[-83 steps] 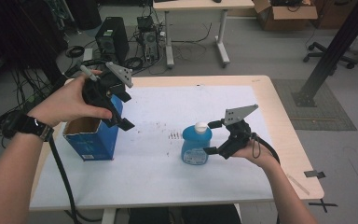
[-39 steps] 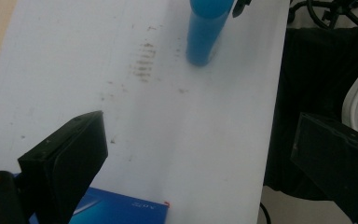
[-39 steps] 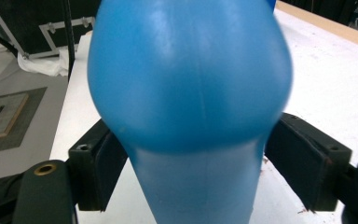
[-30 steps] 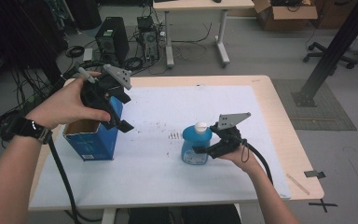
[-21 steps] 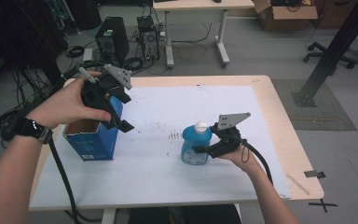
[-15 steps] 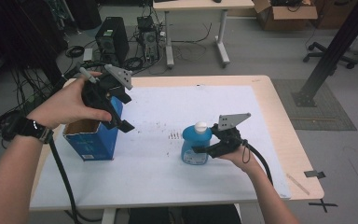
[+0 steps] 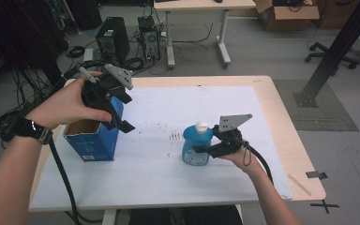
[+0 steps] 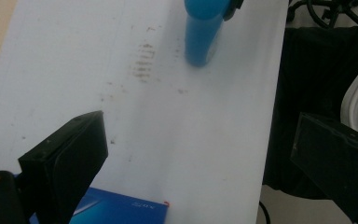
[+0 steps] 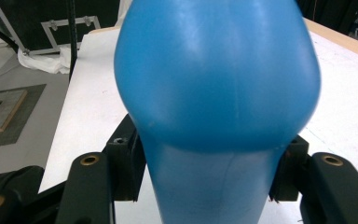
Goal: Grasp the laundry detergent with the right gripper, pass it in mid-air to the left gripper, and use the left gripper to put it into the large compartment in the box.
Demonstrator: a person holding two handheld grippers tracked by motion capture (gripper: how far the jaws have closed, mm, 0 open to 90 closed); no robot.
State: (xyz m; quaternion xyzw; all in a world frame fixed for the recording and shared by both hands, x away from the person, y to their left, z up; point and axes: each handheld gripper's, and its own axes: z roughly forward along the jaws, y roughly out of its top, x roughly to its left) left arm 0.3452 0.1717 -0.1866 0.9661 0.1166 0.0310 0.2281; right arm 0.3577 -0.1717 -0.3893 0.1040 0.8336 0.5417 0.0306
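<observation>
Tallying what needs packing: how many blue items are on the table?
2: a blue bottle near the middle, gripped by the right gripper, and an open blue box at the left, beneath the left gripper.

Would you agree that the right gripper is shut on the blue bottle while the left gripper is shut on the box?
Not quite: the left gripper is open, jaws wide apart above the box, as the left gripper view shows. The right gripper is indeed shut on the bottle.

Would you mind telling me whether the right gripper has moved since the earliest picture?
Yes. The right gripper has shifted slightly left, closing onto the blue bottle, which stays beside the marks on the white sheet.
</observation>
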